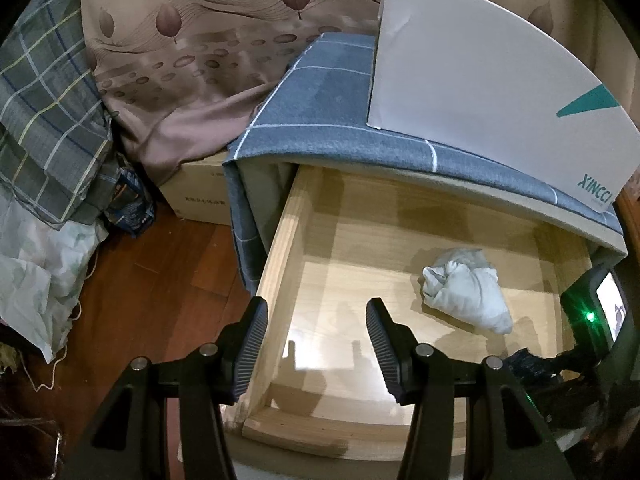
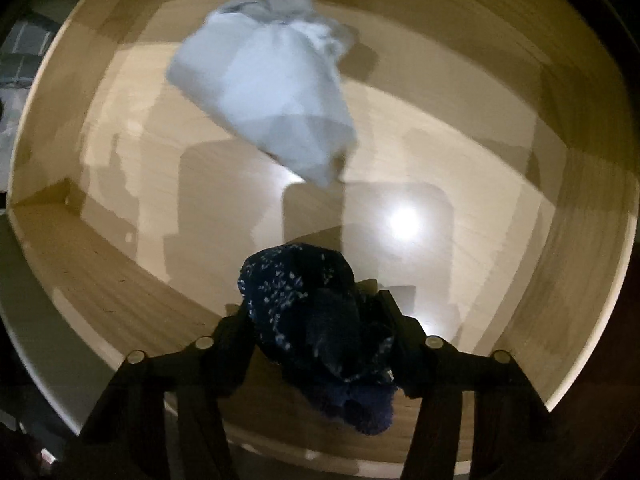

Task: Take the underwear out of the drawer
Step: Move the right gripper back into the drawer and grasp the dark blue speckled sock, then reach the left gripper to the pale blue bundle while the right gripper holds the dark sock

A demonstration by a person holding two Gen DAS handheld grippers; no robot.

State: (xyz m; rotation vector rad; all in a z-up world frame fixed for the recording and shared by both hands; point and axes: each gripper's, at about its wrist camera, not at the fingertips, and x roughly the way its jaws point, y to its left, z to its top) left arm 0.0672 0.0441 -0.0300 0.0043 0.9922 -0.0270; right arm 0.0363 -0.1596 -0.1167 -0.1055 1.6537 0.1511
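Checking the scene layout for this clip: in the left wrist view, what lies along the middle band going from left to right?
Plaid bedding → cardboard box → open wooden drawer → bunched white underwear on the drawer floor → right-hand device with a lit screen and green light.

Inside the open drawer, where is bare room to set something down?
The drawer floor is bare from its left wall to the white bundle, and along the front board. The right side is crowded: the bundle lies there, and the right tool stands around a dark speckled bundle.
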